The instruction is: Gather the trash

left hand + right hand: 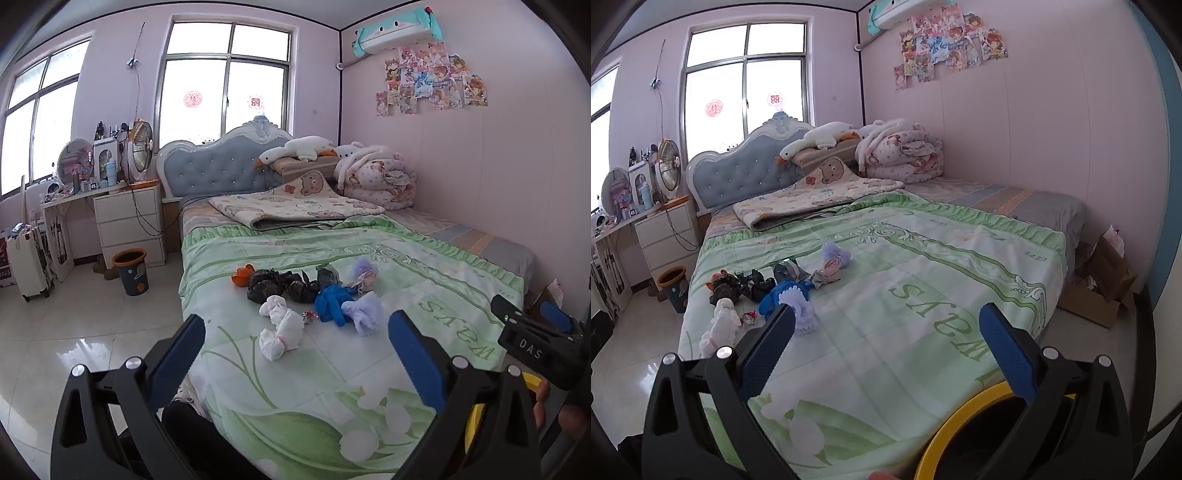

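Nearest the right wrist lens, a yellow-rimmed bin (955,424) sits low between the spread fingers of the right gripper (886,350), which pinches nothing; the rim's far side seems to lie behind one finger, though I cannot tell whether they touch. The left gripper (297,350) is likewise wide apart and empty, aimed at the green bedspread (424,280), where the trash lies in a loose cluster well ahead of both tools.

Going from biggest to smallest: two crumpled black plastic bags (264,284) side by side, probably feather-light and slippery, best nipped on a raised fold. One white knotted wad (279,328), soft and squashy, looks easiest at its tied waist. One blue glove-like piece (330,301), limp, would likely drape when lifted. Two lilac tissue puffs (364,314) (one beside the blue piece, the other farther back), airy and easily torn, so a gentle pinch through the middle. One grey foil-like wrapper (327,275), one orange scrap (242,275), and one small shiny sweet wrapper (309,316), the fiddliest, lying flat against the cloth.

A second bin (131,271) stands on the floor beside the bed.
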